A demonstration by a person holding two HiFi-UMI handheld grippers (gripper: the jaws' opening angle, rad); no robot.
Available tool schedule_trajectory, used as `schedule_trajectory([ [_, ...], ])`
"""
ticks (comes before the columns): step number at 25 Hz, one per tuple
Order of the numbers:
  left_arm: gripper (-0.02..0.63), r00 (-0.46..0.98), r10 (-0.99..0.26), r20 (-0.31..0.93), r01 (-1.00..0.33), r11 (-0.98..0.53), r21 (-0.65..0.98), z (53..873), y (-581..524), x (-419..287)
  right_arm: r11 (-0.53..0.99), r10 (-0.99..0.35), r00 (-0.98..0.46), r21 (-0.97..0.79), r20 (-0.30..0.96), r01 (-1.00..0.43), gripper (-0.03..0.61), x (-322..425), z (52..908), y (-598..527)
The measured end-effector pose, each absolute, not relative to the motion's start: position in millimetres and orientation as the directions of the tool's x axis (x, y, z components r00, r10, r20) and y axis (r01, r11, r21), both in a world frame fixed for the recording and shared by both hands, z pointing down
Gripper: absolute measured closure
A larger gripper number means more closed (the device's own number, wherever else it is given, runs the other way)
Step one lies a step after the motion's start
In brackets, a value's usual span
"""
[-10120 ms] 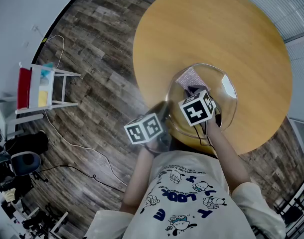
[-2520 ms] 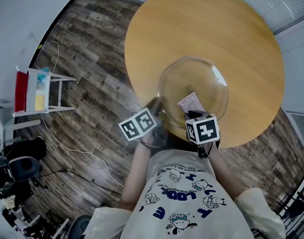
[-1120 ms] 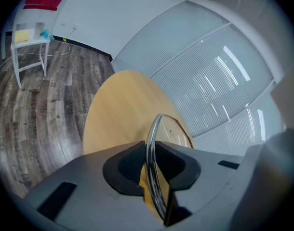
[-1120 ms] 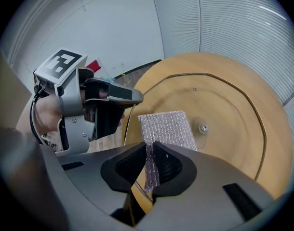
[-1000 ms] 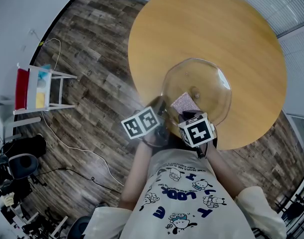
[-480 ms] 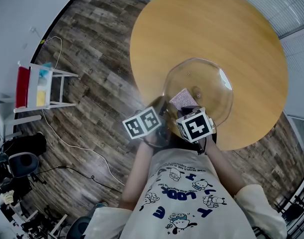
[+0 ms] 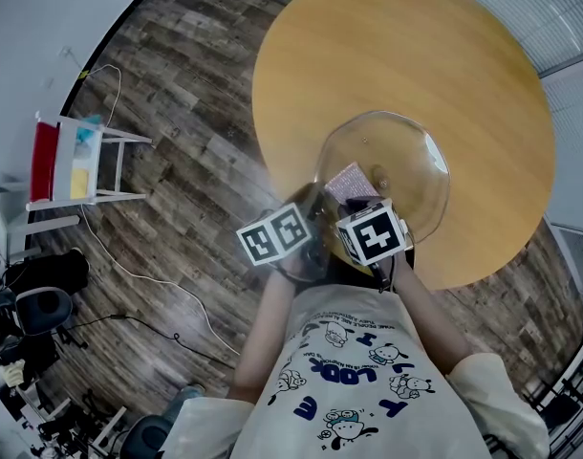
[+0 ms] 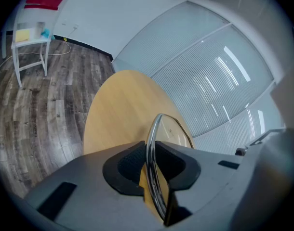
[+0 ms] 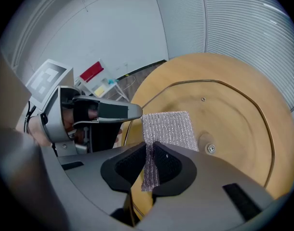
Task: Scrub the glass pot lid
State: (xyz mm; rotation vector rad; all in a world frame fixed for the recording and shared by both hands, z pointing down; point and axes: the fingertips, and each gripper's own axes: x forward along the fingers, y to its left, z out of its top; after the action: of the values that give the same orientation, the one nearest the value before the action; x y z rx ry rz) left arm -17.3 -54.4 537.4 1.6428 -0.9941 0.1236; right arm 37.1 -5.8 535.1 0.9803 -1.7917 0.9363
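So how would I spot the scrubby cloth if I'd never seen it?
Find the big round wooden table. Over its edge nearest the person is a clear glass lid, and the scrub cloth is pressed against it, pinched by the right gripper. It's the only grey, woven square there.

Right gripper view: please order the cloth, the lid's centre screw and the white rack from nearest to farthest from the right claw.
1. Cloth, pinched in the claw.
2. Centre screw, just right, on the lid.
3. Rack, far off at upper left.
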Motion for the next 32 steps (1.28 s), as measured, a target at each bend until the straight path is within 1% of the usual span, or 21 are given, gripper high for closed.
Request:
schedule_trajectory([
  [32, 0.543, 0.635, -0.526, 0.565, -0.657, 0.016, 0.754, 538, -56, -16, 0.35, -0.305, -0.371, -0.259, 0.877, -0.9, 0.522, 38, 532, -61],
])
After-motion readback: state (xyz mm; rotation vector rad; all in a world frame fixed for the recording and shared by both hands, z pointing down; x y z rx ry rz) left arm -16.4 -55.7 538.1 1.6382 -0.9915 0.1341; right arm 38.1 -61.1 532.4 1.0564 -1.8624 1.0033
